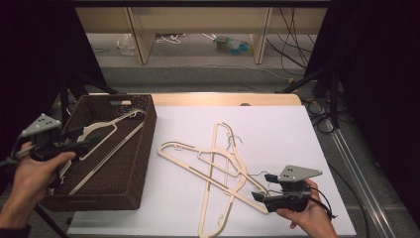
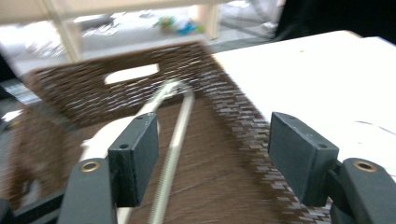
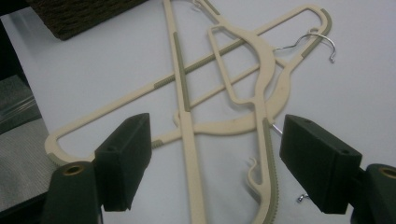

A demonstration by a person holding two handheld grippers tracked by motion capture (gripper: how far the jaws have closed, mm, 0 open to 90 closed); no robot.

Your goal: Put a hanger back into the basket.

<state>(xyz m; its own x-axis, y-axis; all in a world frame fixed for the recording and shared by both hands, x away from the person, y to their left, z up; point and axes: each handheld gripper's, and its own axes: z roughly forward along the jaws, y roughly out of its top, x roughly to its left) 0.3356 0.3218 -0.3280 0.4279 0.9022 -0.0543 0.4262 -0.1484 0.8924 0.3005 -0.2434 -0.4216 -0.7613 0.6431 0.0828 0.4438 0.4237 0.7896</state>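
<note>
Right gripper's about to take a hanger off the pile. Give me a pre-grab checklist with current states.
1. Right gripper jaws open, nothing between the pads: ok.
2. Hanger pile ahead of the right gripper's jaws: ok.
3. Single hanger isolated: not ok, they cross and overlap.
4. Left gripper empty, jaws open: ok.
5. Hanger in basket fully inside: cannot tell, one end leans at the basket rim.
6. Room left in basket: ok.

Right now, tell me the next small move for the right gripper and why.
Probably ease the right gripper forward and close on the nearest cream plastic hanger. Its jaws stand open with that hanger's arm between them, not yet pinched. One cream hanger already lies in the dark woven basket, and the left gripper is open above it.
</note>
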